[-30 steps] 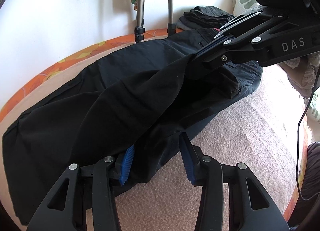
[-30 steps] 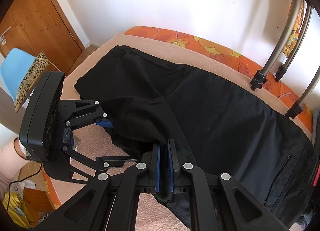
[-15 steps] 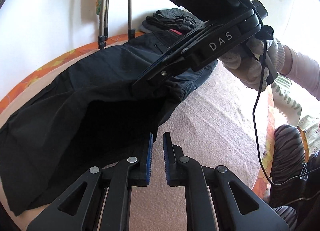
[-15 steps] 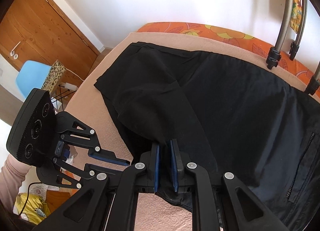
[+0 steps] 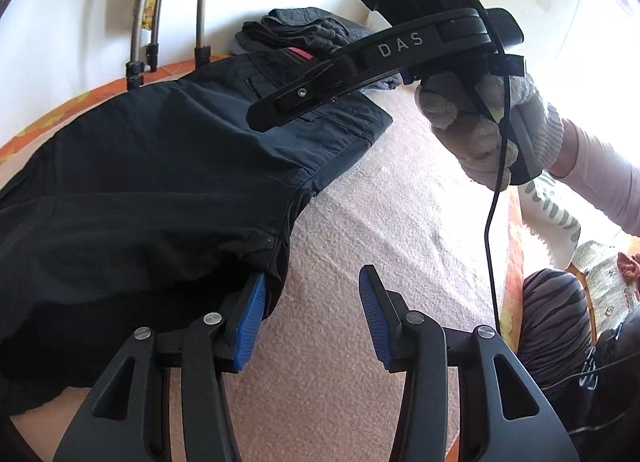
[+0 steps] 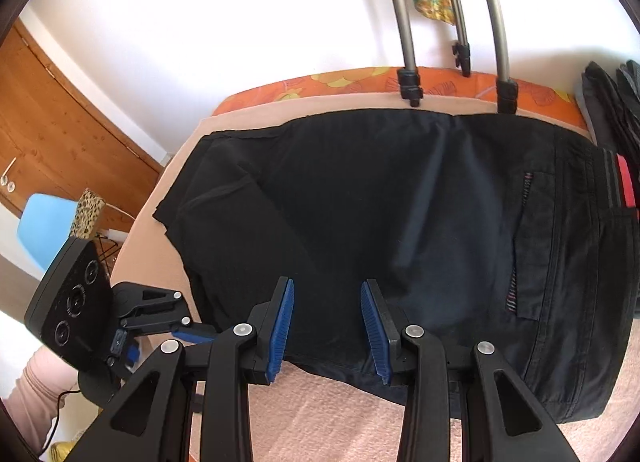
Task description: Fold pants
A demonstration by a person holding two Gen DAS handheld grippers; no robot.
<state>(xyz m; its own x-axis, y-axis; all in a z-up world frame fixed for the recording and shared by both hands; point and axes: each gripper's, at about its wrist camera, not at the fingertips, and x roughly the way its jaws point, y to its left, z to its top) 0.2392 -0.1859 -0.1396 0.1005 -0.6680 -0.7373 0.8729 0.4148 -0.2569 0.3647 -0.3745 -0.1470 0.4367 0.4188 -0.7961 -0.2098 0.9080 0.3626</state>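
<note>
The black pants [image 5: 160,165] lie flat on the pink blanket [image 5: 400,221], folded lengthwise with one leg over the other. In the right wrist view the pants [image 6: 400,201] fill the middle, waistband at the right. My left gripper [image 5: 312,318] is low over the blanket with its jaws opening. The pants' near edge brushes its left pad and nothing is pinched. My right gripper [image 6: 329,326] hovers over the near edge of the pants, jaws opening, cloth beneath them but not pressed. A gloved hand [image 5: 480,129] holds the right gripper above the waistband.
Metal rack legs [image 6: 408,81] stand on the orange flowered sheet [image 6: 340,81] at the far edge. A stack of folded dark clothes [image 5: 296,29] lies beyond the waistband. A cable [image 5: 492,201] hangs at the right, and a wooden door [image 6: 60,133] and blue chair [image 6: 40,229] are at the left.
The right gripper let go of the lifted leg, which now lies flat on the other. The left jaws closed, then parted again. Both grippers pulled back toward the near edge.
</note>
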